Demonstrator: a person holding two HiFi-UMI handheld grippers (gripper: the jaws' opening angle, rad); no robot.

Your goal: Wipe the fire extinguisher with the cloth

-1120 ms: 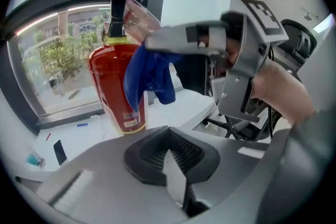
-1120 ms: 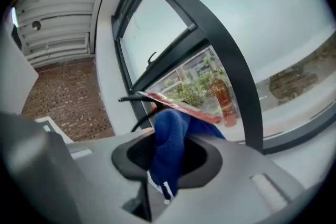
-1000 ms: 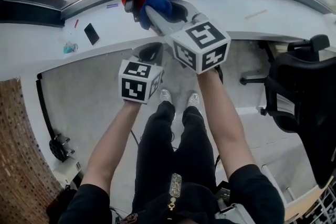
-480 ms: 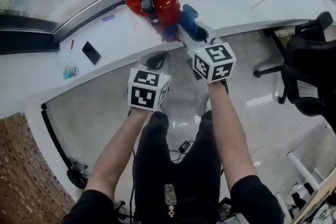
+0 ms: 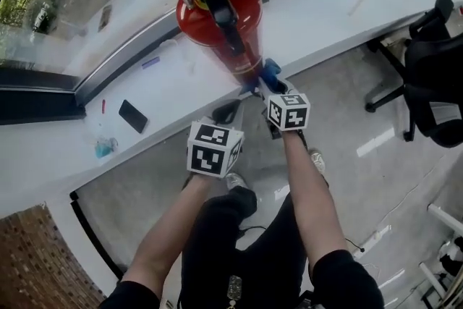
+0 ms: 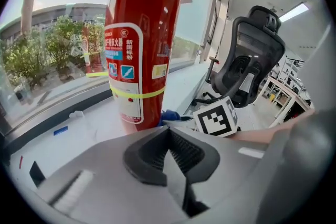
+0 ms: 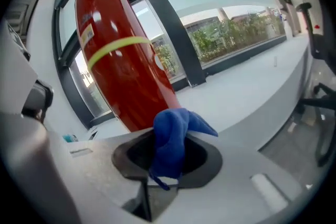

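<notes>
A red fire extinguisher (image 5: pixel 217 22) stands upright on the white counter (image 5: pixel 318 18) by the window, its black handle and hose on top. My right gripper (image 5: pixel 265 80) is shut on a bunched blue cloth (image 5: pixel 270 71), which sits low against the extinguisher's near side, close to its base. In the right gripper view the cloth (image 7: pixel 170 141) bulges out between the jaws in front of the red body (image 7: pixel 126 60). My left gripper (image 5: pixel 226 112) is shut and empty, hanging before the counter's edge, left of the right one. The left gripper view shows the labelled cylinder (image 6: pixel 139 44) just ahead.
A black phone (image 5: pixel 133 116), a small teal item (image 5: pixel 105 147) and a red pen (image 5: pixel 103 106) lie on the counter to the left. A black office chair (image 5: pixel 434 98) stands at the right. The window frame runs behind the extinguisher.
Both grippers have dropped. The right one carried the blue cloth from the extinguisher's top down its near side to near the base. The left gripper stayed shut and sank a little.
</notes>
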